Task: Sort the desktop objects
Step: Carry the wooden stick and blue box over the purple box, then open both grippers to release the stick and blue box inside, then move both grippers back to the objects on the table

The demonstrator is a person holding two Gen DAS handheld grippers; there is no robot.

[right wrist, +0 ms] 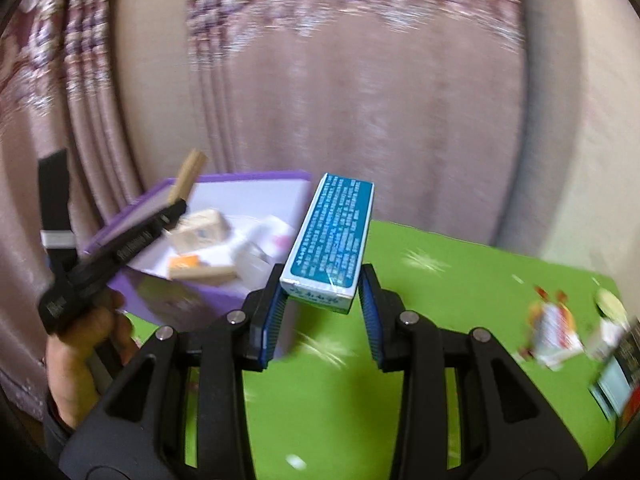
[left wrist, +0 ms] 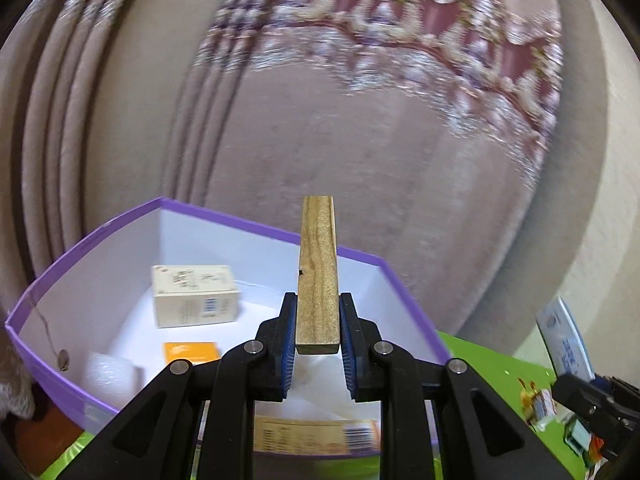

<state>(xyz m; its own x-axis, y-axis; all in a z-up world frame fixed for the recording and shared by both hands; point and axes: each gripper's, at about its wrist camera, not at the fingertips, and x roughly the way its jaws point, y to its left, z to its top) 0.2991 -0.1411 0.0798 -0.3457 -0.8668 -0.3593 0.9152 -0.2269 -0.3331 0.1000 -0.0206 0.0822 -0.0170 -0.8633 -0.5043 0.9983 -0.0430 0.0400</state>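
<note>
I can read no text anywhere. The teal box (right wrist: 330, 240) I hold carries dense white print, too small to make out; the cream carton (left wrist: 194, 294) shows a blurred barcode.

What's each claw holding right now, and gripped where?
Left claw: wooden block, pinched at its near end. Right claw: blue carton, pinched across its near end, the rest sticking out forward.

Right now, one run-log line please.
left gripper: shut on wooden block | right gripper: shut on blue box | purple bin: partly filled
</note>
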